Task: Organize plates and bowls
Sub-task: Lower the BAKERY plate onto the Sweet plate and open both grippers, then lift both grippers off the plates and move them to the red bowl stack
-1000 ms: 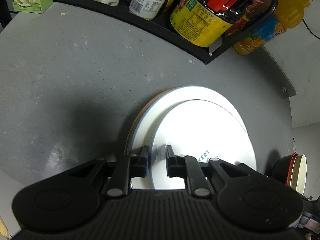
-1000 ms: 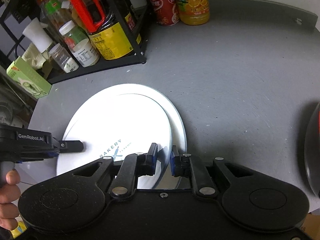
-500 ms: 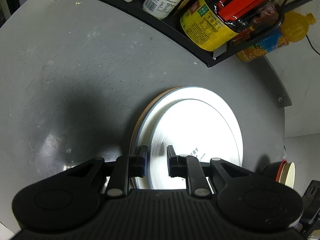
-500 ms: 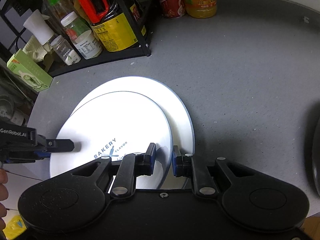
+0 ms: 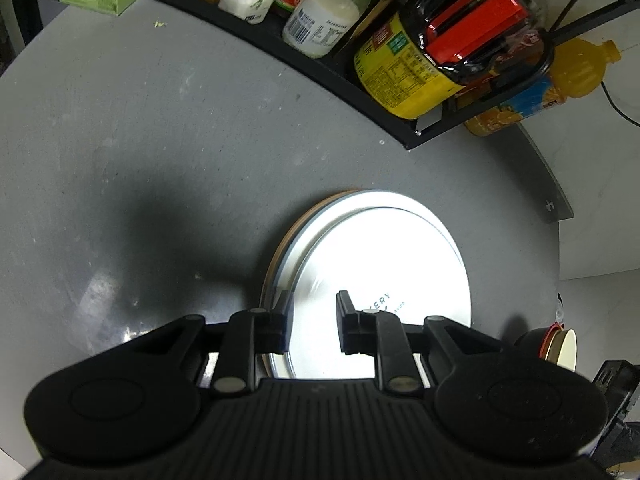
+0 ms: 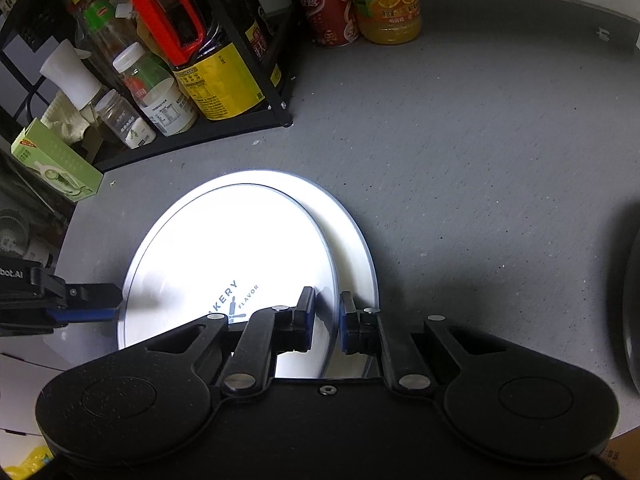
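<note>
The jaws of the left gripper (image 5: 312,300) have just been opening and stand slack astride the near rim of the small plate (image 5: 380,256), their pads not visibly pressing it. Those of the right gripper (image 6: 326,300) have just been closing and pinch the same plate's rim on the opposite side. Both grippers tilt steeply downward, each reaching in from its own side of the plate.

The counter (image 5: 160,140) is a matte grey slab, speckled and scuffed, with a rounded edge. At its back stands a black metal rack (image 5: 320,64) crowded with bottles and jars. On the counter lies a large white plate (image 5: 304,232) with a thin blue rim, on something round with a brown edge (image 5: 276,248) (only a sliver of it shows). The small plate, flat, white and glossy with "BAKERY FLAVOR" printed on it, lies on the large one, off-centre towards the left gripper. To the right, well apart, a stack of bowls (image 5: 560,348) in dark, red and cream peeks in at the frame's edge.
</note>
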